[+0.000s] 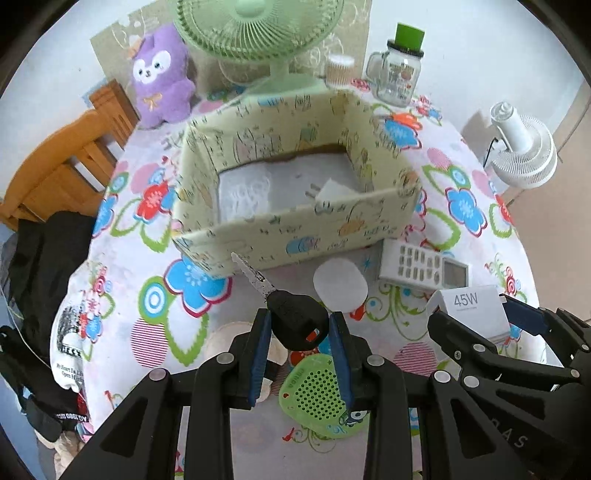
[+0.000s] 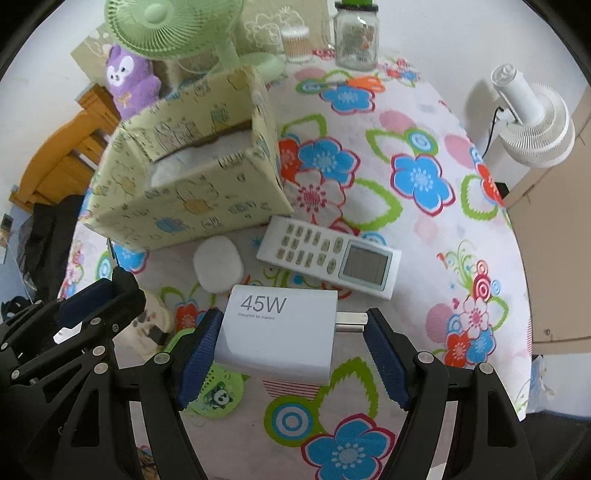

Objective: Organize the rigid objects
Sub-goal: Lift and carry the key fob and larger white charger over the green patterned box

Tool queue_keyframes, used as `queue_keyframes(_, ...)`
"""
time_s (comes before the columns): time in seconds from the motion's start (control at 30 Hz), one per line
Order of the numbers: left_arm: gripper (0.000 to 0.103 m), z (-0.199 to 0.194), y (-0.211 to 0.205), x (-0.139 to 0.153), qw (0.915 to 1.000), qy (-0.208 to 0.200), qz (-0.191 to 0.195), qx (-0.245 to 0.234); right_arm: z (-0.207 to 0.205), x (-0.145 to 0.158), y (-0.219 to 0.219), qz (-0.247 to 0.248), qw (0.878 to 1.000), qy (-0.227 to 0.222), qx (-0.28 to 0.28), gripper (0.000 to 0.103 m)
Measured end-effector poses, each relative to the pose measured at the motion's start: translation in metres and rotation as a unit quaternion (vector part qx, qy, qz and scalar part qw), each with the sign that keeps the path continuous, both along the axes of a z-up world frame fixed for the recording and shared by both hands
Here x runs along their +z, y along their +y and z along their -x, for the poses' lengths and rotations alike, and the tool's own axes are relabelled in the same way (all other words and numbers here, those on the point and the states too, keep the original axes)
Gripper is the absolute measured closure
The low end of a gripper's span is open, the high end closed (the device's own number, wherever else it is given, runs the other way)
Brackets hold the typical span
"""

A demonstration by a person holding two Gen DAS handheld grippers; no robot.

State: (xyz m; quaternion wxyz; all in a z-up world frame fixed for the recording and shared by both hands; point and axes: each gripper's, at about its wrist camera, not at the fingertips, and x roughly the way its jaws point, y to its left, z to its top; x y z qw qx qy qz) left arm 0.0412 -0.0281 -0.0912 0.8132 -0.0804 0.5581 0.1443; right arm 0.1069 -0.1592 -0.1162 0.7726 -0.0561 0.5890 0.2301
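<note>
Scene: round table under a flowered cloth, seen from two hand-held grippers pointing steeply down at it.
Left gripper: left gripper is clenched on a car key; blue pads press the black head from both sides, and the metal blade sticks out forward toward the box.
Right gripper: right gripper grasps a white charger marked 45W; one blue pad lies against the flat end, the other against the metal prongs.
Box: open yellow patterned box stands ahead of the left gripper and ahead-left of the right one, with pale lining showing inside.
Remote: white remote control lies flat just beyond the charger, near the box's front corner.
Round pad: white oval pad lies between box and charger, left of the remote.
Green disc: perforated green disc lies on the cloth below the left gripper's fingers.
Far side: green fan, purple plush toy and glass jar with green lid stand behind the box.
</note>
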Motion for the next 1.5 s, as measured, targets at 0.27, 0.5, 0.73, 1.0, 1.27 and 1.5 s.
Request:
queue_keyframes(0.27,0.071,-0.002,0.005,0.019,0.9997,-0.018,-0.007,0.012,0.002,0.022,0.010,-0.009,1.000,-0.020,0.005,0.024)
queue_keyframes(0.5,0.071,-0.003,0.012,0.034,0.9993,-0.030,-0.011,0.019,-0.001,0.036,0.016,-0.014,0.999,-0.031,0.010,0.025)
queue_keyframes(0.73,0.071,-0.009,0.017,0.047,0.9987,-0.046,-0.015,0.018,-0.007,0.053,0.023,-0.018,0.999,-0.050,0.010,0.025)
queue_keyframes(1.0,0.071,-0.018,0.026,0.051,0.9986,-0.049,-0.008,0.016,-0.016,0.061,0.031,-0.018,0.998,-0.057,0.010,0.025)
queue_keyframes(1.27,0.071,-0.032,0.036,0.052,0.9984,-0.054,-0.005,0.011,-0.028,0.062,0.040,-0.018,0.998,-0.058,0.008,0.024)
queue_keyframes(1.5,0.071,-0.047,0.045,0.051,0.9983,-0.058,-0.003,0.006,-0.043,0.062,0.049,-0.013,0.998,-0.065,0.010,0.025)
